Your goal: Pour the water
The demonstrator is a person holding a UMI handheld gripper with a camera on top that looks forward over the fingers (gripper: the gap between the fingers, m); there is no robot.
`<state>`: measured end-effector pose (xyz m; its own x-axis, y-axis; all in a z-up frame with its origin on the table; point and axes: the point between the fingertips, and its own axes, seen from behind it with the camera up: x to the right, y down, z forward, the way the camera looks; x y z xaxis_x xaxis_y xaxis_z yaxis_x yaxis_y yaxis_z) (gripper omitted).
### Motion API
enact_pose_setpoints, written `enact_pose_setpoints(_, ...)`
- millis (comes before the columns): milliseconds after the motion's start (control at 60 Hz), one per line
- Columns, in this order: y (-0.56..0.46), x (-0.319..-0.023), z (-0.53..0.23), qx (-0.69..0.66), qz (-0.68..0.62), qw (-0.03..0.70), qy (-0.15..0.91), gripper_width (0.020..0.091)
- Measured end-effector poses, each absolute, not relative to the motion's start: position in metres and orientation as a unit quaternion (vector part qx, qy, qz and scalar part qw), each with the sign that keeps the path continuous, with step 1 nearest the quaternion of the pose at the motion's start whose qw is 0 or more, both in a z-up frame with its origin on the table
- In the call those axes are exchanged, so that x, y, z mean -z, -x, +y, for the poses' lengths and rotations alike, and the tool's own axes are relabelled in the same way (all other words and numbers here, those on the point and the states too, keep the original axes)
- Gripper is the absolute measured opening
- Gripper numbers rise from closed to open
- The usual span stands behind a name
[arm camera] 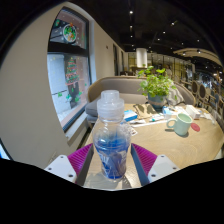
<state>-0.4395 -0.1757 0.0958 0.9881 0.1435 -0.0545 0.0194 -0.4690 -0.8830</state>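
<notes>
Gripper view: gripper (113,160) clasps bottle (112,138); mug (183,124), plant (157,86) beyond.

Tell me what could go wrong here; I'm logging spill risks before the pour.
1. The bottle sits between the fingers with its cap on; tipping it now would likely pour nothing.
2. The cup stands well beyond the fingers across the table, so a partly filled bottle might slosh or slip during the carry.
3. Clutter around the cup could be knocked.
</notes>
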Motion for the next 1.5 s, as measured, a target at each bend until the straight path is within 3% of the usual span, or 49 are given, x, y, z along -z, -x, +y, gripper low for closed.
enact_pose_setpoints(117, 0.441, -0.09, -0.158, -0.053, -0.05, 0.531, 0.844, 0.0509)
enact_pose_setpoints(350, 0.437, -0.098, -0.152, -0.054, -0.058, 0.544, 0.836, 0.037)
enact_pose_setpoints(450, 0.432, -0.115, -0.145, -0.069, -0.05, 0.545, 0.834, 0.0369)
enact_pose_setpoints(467, 0.431, -0.12, -0.143, -0.073, -0.049, 0.547, 0.833, 0.0337)
enact_pose_setpoints(650, 0.398, -0.193, -0.103, -0.138, 0.028, 0.57, 0.809, 0.0338)
enact_pose_setpoints(800, 0.362, -0.252, -0.06, -0.255, 0.123, 0.567, 0.773, 0.0335)
enact_pose_setpoints(883, 0.337, -0.266, -0.035, -0.343, 0.188, 0.538, 0.747, 0.0335)
enact_pose_setpoints(1033, 0.304, -0.266, 0.006, -0.504, 0.321, 0.441, 0.67, 0.0332)
enact_pose_setpoints(1167, 0.255, -0.259, 0.031, -0.632, 0.454, 0.324, 0.538, 0.0333)
enact_pose_setpoints(1500, 0.202, -0.183, 0.072, -0.702, 0.593, 0.183, 0.35, 0.033)
